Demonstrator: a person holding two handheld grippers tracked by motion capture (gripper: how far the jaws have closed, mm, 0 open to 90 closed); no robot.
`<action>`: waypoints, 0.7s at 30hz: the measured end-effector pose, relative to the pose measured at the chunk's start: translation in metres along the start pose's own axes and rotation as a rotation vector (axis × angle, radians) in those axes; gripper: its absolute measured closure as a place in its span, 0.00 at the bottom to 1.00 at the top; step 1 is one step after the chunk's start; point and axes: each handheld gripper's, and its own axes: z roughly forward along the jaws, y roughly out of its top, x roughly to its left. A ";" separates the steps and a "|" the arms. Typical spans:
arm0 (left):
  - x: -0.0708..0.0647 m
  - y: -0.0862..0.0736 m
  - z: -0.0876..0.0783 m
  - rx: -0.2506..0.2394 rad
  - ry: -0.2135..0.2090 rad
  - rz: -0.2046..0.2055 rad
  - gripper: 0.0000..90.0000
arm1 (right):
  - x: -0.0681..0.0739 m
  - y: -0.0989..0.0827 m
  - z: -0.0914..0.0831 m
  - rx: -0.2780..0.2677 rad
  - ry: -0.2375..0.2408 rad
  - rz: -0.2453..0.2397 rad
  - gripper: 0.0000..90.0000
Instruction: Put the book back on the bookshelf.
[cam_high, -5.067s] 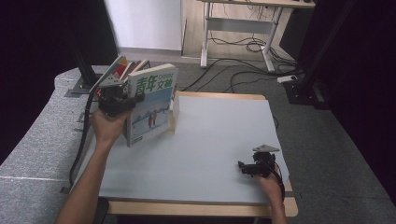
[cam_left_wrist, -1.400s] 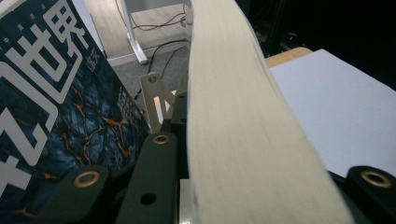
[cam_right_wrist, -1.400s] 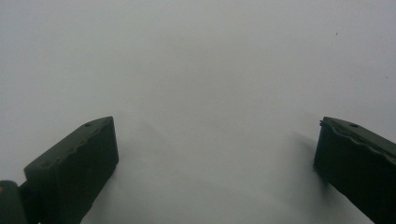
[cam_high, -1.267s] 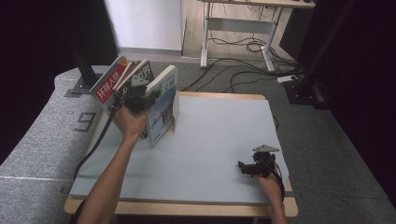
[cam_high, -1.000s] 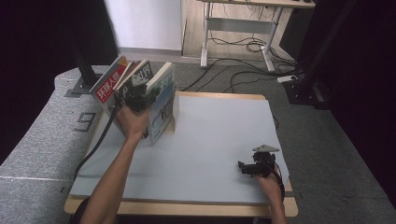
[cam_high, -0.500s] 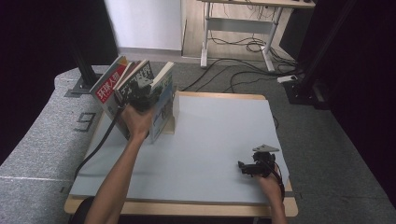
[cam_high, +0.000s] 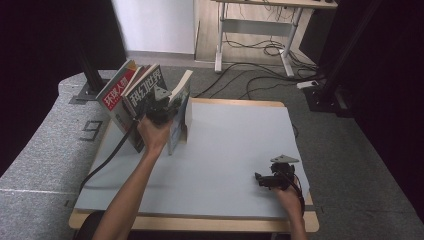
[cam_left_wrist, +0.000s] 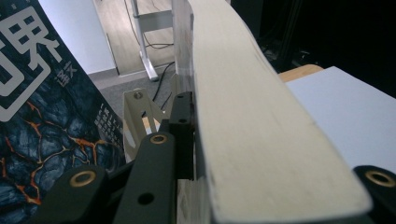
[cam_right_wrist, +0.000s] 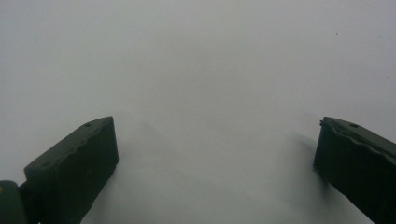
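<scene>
At rear left of the grey tabletop (cam_high: 235, 150), a thick cream-paged book (cam_high: 181, 112) is stood upright, leaning, pinched by the left gripper (cam_high: 159, 106) fingers; right gripper (cam_right_wrist: 215, 158) fingers are spread.

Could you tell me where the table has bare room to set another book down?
The grey mat is bare between the held book and the right claw. The far-left corner is crowded with leaning magazines.
</scene>
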 end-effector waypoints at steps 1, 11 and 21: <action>0.000 0.000 0.000 0.001 -0.010 -0.001 0.78 | 0.000 0.000 0.000 0.000 0.000 0.000 0.00; -0.004 0.000 -0.004 0.009 -0.111 -0.002 0.60 | 0.000 0.000 0.000 0.000 0.000 0.000 0.00; -0.008 -0.004 -0.001 0.025 -0.164 0.021 0.37 | 0.000 0.000 0.000 0.000 0.000 0.000 0.00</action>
